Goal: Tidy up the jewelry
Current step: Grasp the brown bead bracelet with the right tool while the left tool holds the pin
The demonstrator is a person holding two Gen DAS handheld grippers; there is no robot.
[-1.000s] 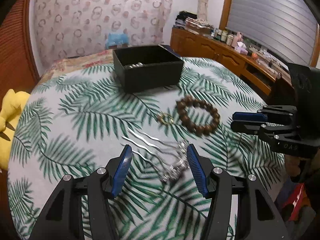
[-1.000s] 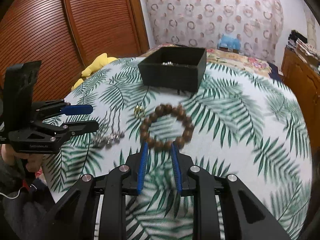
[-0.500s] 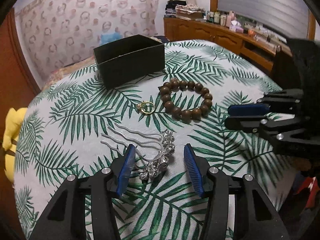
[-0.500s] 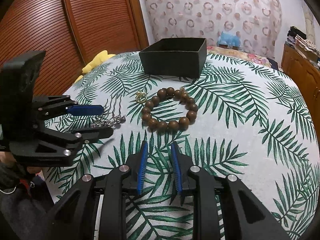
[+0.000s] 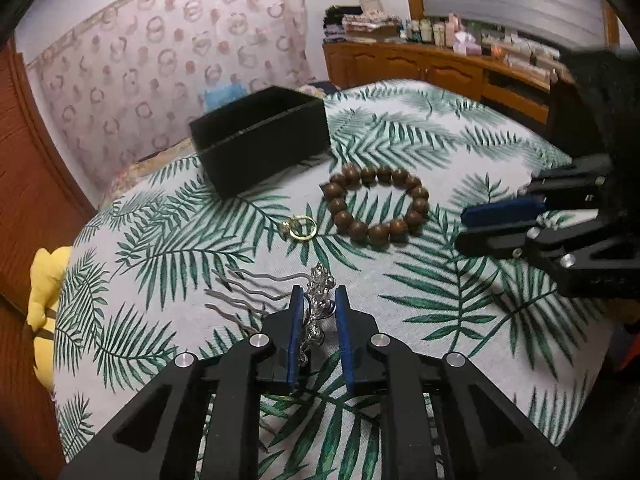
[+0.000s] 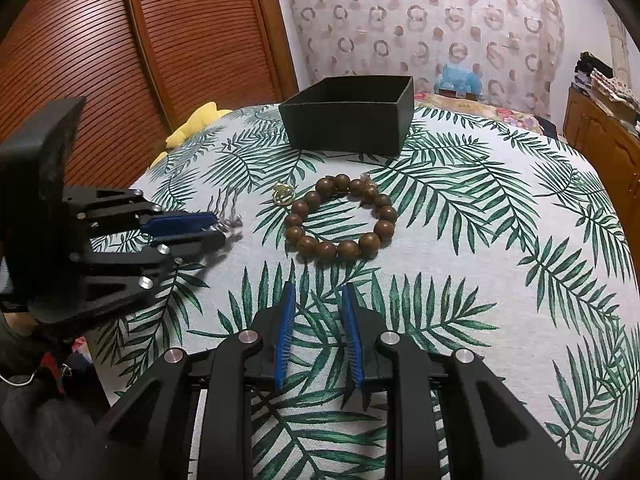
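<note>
Writing: no readable brand or label is showing in either view.
Left gripper (image 5: 318, 300): its blue pads are closing around the jewelled head of the silver wavy-pronged hair comb (image 5: 316, 300); whether they are already pressing on it cannot be told.
Right gripper (image 6: 318, 312): it is hovering over the palm-leaf patterned tablecloth (image 6: 500, 240), jaws narrowly parted and gripping nothing.
Brown wooden bead bracelet (image 6: 340, 216): it is lying just ahead of the right gripper.
Small gold ring (image 5: 302, 227): it is lying between comb and bracelet.
Black open rectangular box (image 6: 348, 116): it is sitting beyond them.
Views: only the left wrist is showing the comb's head between the pads; the right wrist is showing the box's dark interior.
</note>
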